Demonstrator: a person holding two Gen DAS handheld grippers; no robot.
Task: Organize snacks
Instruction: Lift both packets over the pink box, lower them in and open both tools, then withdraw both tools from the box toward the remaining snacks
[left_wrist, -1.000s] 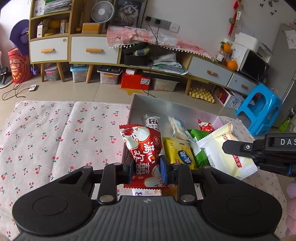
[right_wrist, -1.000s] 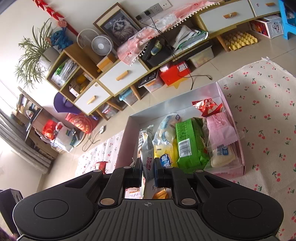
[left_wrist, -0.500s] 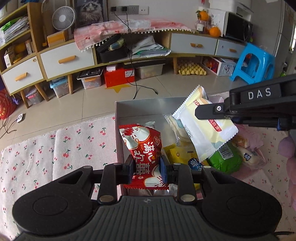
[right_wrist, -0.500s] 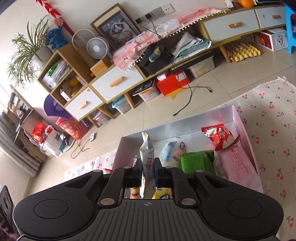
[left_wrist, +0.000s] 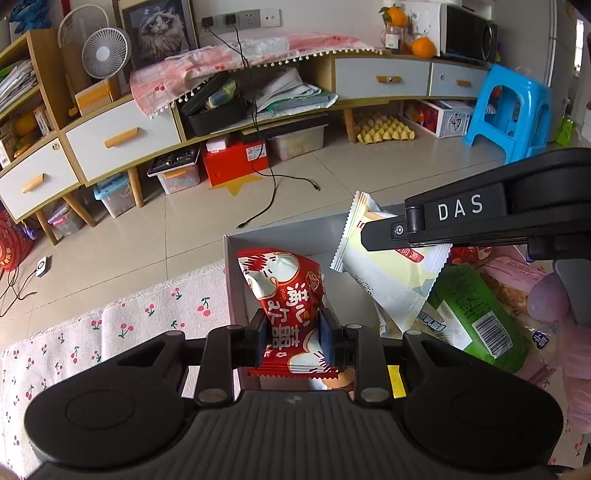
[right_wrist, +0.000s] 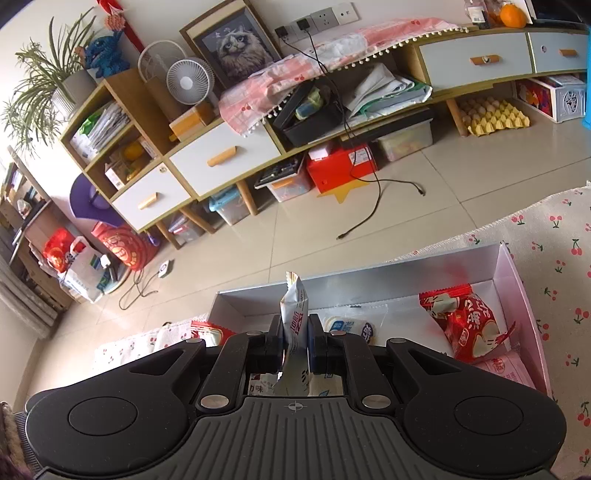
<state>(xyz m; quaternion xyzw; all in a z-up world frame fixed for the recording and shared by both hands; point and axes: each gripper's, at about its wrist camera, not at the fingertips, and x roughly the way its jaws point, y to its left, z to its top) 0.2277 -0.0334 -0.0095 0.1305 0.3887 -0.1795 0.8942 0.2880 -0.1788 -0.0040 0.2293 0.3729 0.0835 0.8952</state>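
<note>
Above the box (left_wrist: 236, 266), two gripped snack packets.

box (left_wrist: 236, 280) on cloth (left_wrist: 122, 325) | green packet (left_wrist: 476, 314) in box, right | cabinet (left_wrist: 122, 136) behind

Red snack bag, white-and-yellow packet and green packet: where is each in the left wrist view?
red snack bag (left_wrist: 284, 291), left wrist view, on its printed front above the left claw.
white-and-yellow packet (left_wrist: 391, 273), left wrist view, on its pale middle.
green packet (left_wrist: 476, 314), left wrist view, on its top face by the barcode.
</note>
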